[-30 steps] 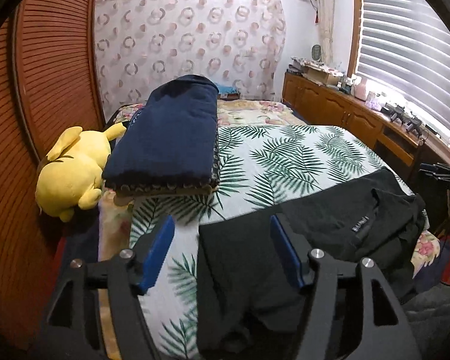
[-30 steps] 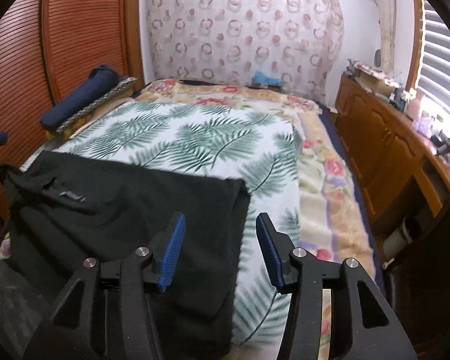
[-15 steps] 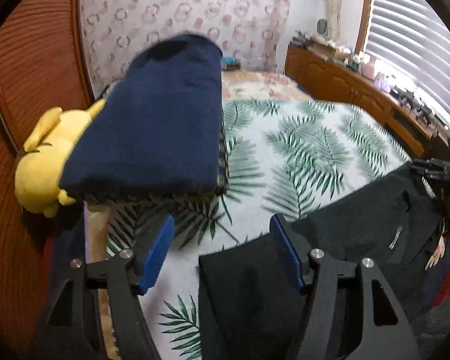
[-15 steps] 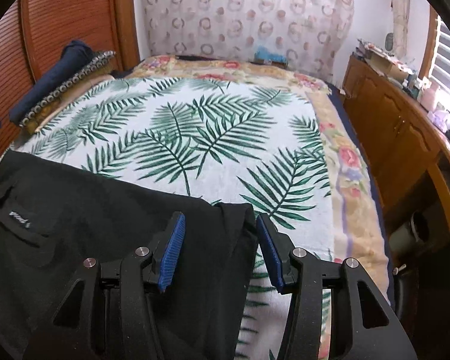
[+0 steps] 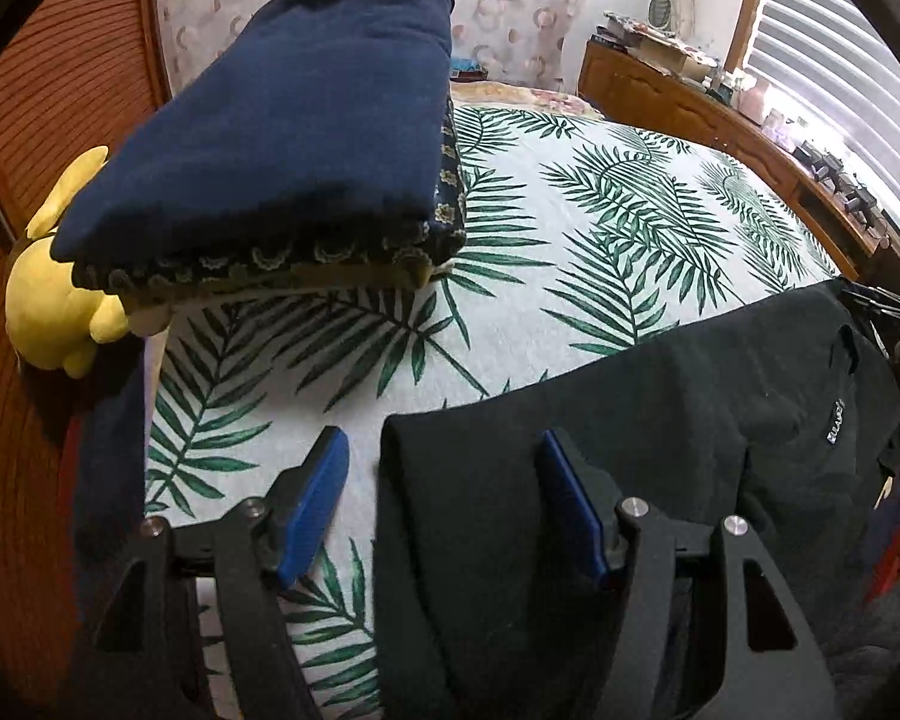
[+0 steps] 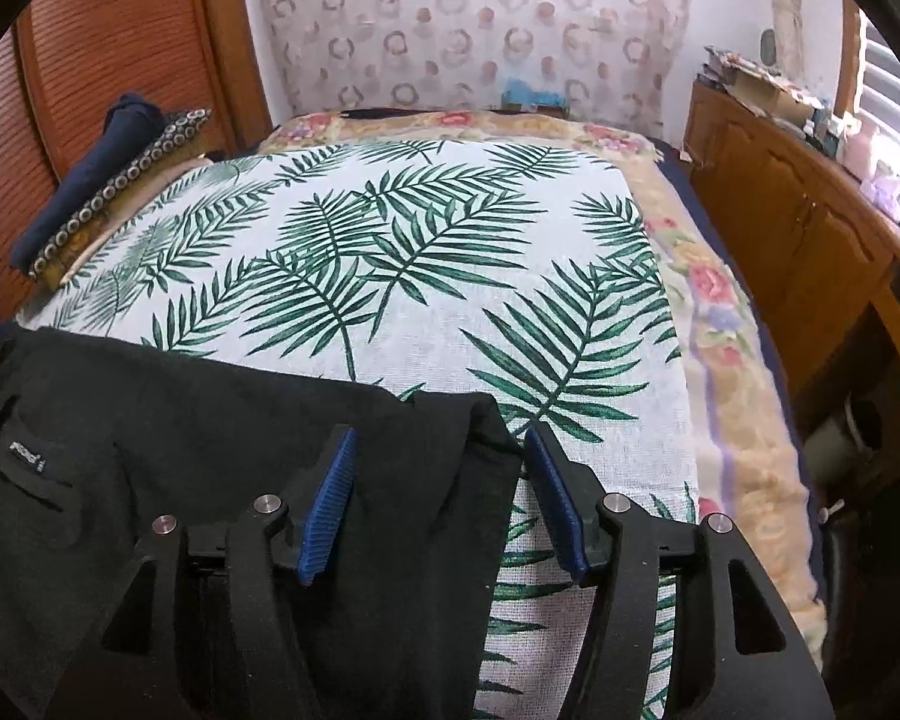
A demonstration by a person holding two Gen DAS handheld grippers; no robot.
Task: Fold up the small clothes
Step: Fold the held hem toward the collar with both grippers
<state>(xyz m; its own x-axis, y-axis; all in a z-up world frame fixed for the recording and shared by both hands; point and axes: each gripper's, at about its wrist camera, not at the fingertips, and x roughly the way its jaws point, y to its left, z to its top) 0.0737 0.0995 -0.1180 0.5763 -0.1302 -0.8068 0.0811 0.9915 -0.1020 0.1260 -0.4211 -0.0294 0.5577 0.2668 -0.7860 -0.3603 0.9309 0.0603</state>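
One black garment [image 5: 660, 420] corner inside left hand-held gripper [image 5: 444, 501]

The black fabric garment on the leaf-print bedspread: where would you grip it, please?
Probably the black fabric garment at its two far corners, from the near bed edge: left gripper and opening right gripper each straddle one, and the cloth lies flat.

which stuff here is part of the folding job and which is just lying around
Part of the job:
black fabric garment with a small label
left gripper, open over one corner
right gripper, jaws opening over the other corner

Lying about:
yellow plush toy
folded navy blanket stack
palm-leaf bedspread
wooden sideboard
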